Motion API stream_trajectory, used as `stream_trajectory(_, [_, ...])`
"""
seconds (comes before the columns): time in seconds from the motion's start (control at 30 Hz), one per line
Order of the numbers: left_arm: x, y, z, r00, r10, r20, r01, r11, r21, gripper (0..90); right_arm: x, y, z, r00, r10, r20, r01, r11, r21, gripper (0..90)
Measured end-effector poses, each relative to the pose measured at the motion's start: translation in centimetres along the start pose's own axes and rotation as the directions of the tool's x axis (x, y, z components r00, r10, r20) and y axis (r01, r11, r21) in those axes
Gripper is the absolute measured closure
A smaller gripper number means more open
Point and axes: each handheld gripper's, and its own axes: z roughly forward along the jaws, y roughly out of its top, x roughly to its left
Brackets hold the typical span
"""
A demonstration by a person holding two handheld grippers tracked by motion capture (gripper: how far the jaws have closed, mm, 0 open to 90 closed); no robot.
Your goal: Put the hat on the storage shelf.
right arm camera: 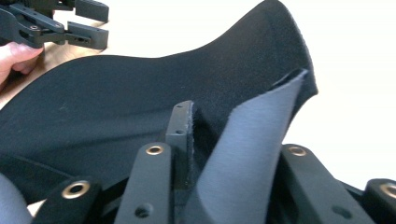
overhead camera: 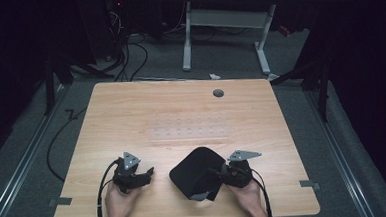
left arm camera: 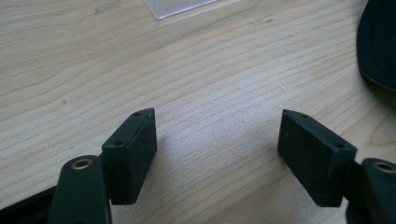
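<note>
We list a wooden desk (overhead camera: pixel 131 111) seen from above, with a grey cable hole (overhead camera: pixel 218 93) near its far edge and a clear plastic sheet (overhead camera: pixel 189 130) lying flat at its middle. Near the front edge, right of centre, we record a black mouse pad (overhead camera: pixel 194 171), round-edged, black on its upper face and grey on its underside. Its right-hand part is lifted and folded up off the wood, so the grey side shows; the rest lies on the desk. The right hand-held gripper (overhead camera: pixel 223 175) has this raised flap between its jaws; in the right gripper view the mouse pad (right arm camera: pixel 116 102) fold stands between the two black jaws, which are closed partway on it, with the grey underside turned toward the camera. We note the person's right hand (overhead camera: pixel 248 195) behind it, at the desk's front edge. The left hand-held gripper (overhead camera: pixel 147 175) sits just left of the mouse pad, apart from it, held by the left hand (overhead camera: pixel 118 202). In the left gripper view its jaws stand wide apart over bare wood with nothing between them, and the pad's edge (left arm camera: pixel 378 42) shows at the upper right
</note>
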Motion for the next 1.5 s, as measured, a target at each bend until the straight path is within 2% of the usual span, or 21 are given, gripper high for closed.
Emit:
stream_trajectory(0.33, [-0.1, 0.0, 0.0, 1.0000, 0.003, 0.005, -0.003, 1.0000, 0.004, 27.6, -0.1, 0.0, -0.5, 0.9989, 0.011, -0.045, -0.012, 1.000, -0.014, 81.1])
stream_trajectory(0.57, [-0.1, -0.1, 0.0, 1.0000, 0.003, 0.003, -0.003, 1.0000, 0.005, 25.3, 0.0, 0.1, -0.8, 0.9973, 0.021, -0.070, -0.024, 0.999, -0.034, 84.3])
stream_trajectory(0.87, [-0.1, -0.1, 0.0, 1.0000, 0.004, 0.006, -0.004, 1.0000, 0.008, 24.5, 0.2, 0.6, -1.4, 0.9981, 0.010, -0.060, -0.012, 0.999, -0.041, 84.8])
stream_trajectory(1.13, [-0.1, -0.1, 0.0, 0.9999, 0.006, 0.013, -0.006, 0.9999, 0.011, 23.9, 0.2, 0.7, -1.9, 0.9986, 0.018, -0.049, -0.020, 0.999, -0.046, 84.9])
stream_trajectory(1.23, [-0.2, -0.1, -0.2, 0.9994, 0.017, 0.028, -0.018, 0.9997, 0.018, 25.4, 0.0, 0.8, -2.5, 0.9978, 0.036, -0.055, -0.039, 0.997, -0.060, 84.9])
stream_trajectory(1.33, [-0.7, -0.4, -0.6, 0.9967, 0.058, 0.057, -0.060, 0.9977, 0.030, 25.4, -0.2, 0.9, -2.8, 0.9963, 0.056, -0.065, -0.061, 0.996, -0.069, 84.8])
stream_trajectory(1.43, [-1.1, -0.3, -0.9, 0.9949, 0.064, 0.078, -0.066, 0.9974, 0.029, 25.4, -0.2, 1.0, -3.0, 0.9958, 0.062, -0.067, -0.067, 0.995, -0.072, 84.8])
stream_trajectory(1.47, [-1.3, -0.2, -1.0, 0.9937, 0.068, 0.089, -0.070, 0.9972, 0.025, 25.4, -0.1, 1.2, -3.1, 0.9963, 0.056, -0.066, -0.061, 0.995, -0.074, 84.8])
stream_trajectory(1.5, [-1.8, 0.0, -1.4, 0.9908, 0.068, 0.117, -0.071, 0.9973, 0.020, 25.4, -0.1, 1.3, -3.2, 0.9963, 0.054, -0.067, -0.058, 0.995, -0.075, 84.8])
